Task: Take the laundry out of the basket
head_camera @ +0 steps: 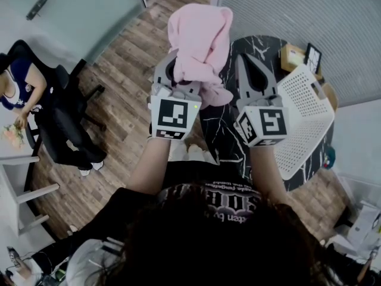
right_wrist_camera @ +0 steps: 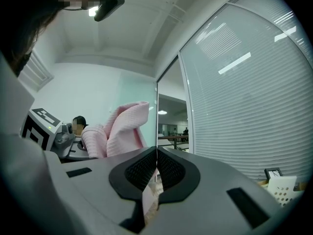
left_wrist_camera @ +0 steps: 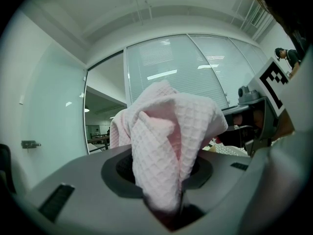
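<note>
1. Two grippers are held up side by side, a little apart, in front of the person, over a round black table point(head_camera: 265, 45) with a marble pattern.
2. The left gripper point(head_camera: 177, 73) pinches a pink waffle towel point(head_camera: 199, 37). Its jaws are closed on the cloth, which is bunched between the pads and rises in a soft heap over them.
3. The towel is fully out of the basket and is in the air, above the left edge of the table and the wooden floor point(head_camera: 131, 58). One lower fold hangs between the two grippers, close to the right one.
4. The right gripper point(head_camera: 249, 61) has its jaws pressed together, tip against tip. A pale strip shows in the narrow slit behind the tips, and I cannot tell whether it is cloth or something further away.
5. A white laundry basket point(head_camera: 306, 121) with many small holes is on the right part of the table, just to the right of the right gripper.
6. Beyond the basket, near the far edge of the table, a small cardboard box point(head_camera: 292, 55) and a black picture frame point(head_camera: 312, 57) stand next to each other.
7. On the left side of the room a seated person point(head_camera: 15, 88) is on a black office chair point(head_camera: 59, 118), well apart from the table.
</note>
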Demonstrator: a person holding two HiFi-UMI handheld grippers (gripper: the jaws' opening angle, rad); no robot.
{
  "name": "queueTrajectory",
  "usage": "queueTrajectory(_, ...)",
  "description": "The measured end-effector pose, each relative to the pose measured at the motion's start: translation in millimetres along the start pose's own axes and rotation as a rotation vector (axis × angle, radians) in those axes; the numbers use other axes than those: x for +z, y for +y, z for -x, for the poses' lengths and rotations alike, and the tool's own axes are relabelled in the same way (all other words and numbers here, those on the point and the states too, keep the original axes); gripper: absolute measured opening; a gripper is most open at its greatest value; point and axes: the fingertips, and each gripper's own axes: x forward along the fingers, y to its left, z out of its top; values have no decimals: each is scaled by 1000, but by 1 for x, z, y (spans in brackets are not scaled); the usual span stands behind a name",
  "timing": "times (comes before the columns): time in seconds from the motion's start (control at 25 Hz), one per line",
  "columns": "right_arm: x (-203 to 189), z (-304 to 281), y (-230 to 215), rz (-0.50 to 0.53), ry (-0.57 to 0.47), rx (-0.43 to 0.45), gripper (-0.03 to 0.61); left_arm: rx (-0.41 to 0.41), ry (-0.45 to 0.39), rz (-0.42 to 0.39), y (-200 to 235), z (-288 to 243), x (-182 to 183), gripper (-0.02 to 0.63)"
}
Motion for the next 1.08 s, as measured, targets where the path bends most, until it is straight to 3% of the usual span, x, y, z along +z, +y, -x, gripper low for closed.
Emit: queueTrajectory(1.08, -12, -2, 1, 15, 35, -12, 26, 44, -18, 3, 15, 2, 6, 155)
